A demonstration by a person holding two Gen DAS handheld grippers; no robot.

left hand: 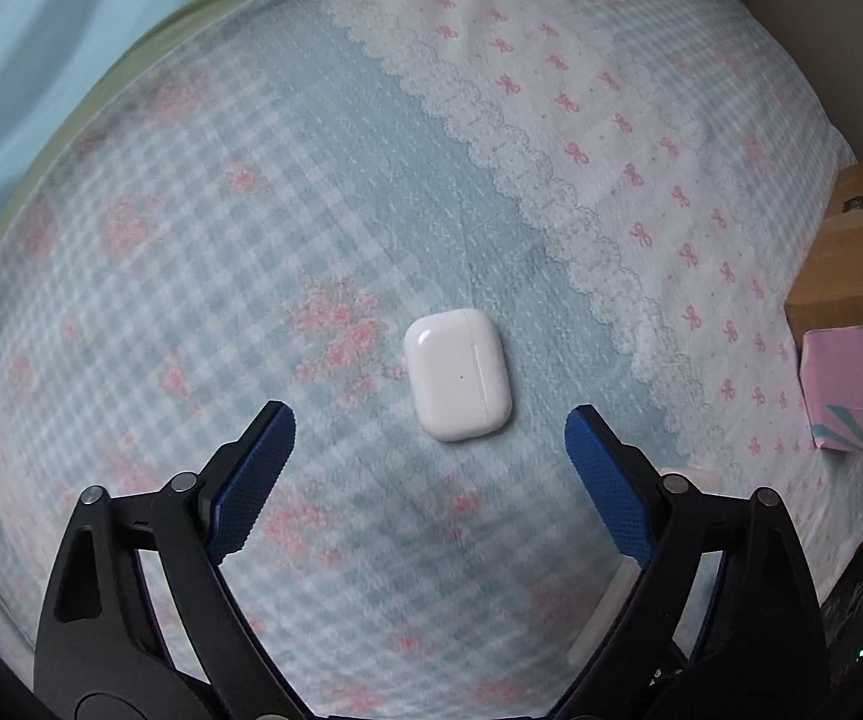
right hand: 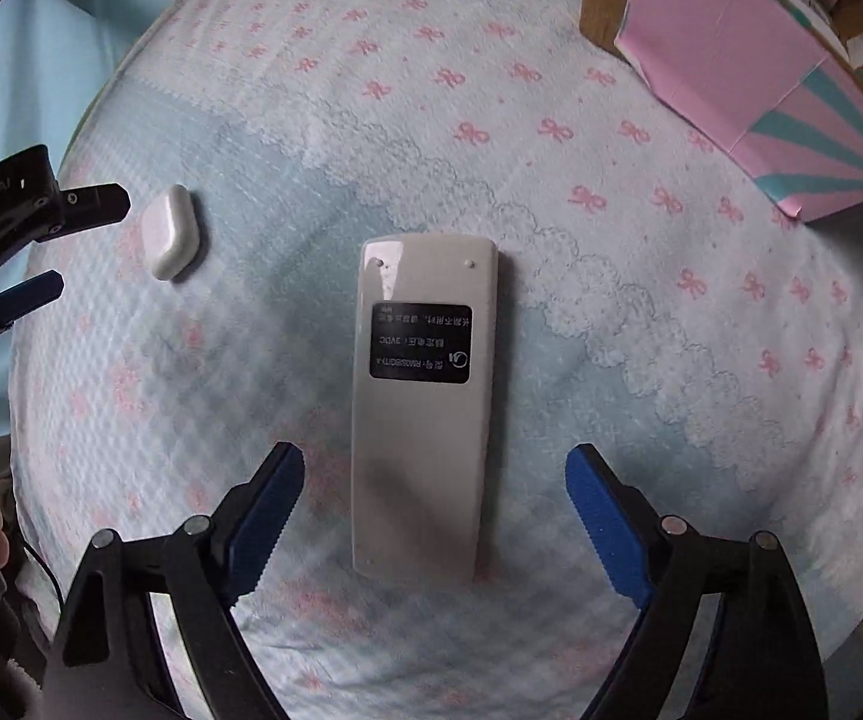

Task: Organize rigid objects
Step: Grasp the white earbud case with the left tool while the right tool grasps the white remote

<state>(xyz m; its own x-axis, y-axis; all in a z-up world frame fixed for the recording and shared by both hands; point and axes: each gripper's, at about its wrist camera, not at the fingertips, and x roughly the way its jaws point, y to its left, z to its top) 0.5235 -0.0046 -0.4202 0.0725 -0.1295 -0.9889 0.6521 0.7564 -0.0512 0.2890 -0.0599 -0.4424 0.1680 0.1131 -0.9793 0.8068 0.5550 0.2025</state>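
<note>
The left gripper (left hand: 429,429) is held with its jaws spread wide and nothing between them, poised just short of the white earbud case (left hand: 458,375), which lies flat on the bedspread (left hand: 191,210) well to the left of the cardboard box (left hand: 845,276). Further right, but still left of the box, the right gripper (right hand: 434,471) is likewise spread and empty; the near end of the grey remote (right hand: 422,402), lying face down, sits between its fingers without being touched. At the far right the box is seen already holding a pink carton (right hand: 749,96) and some bottles. Little of the task is judged done for these two items: neither has been grasped, and both are left to be lifted and, presumably, carried to the box
</note>
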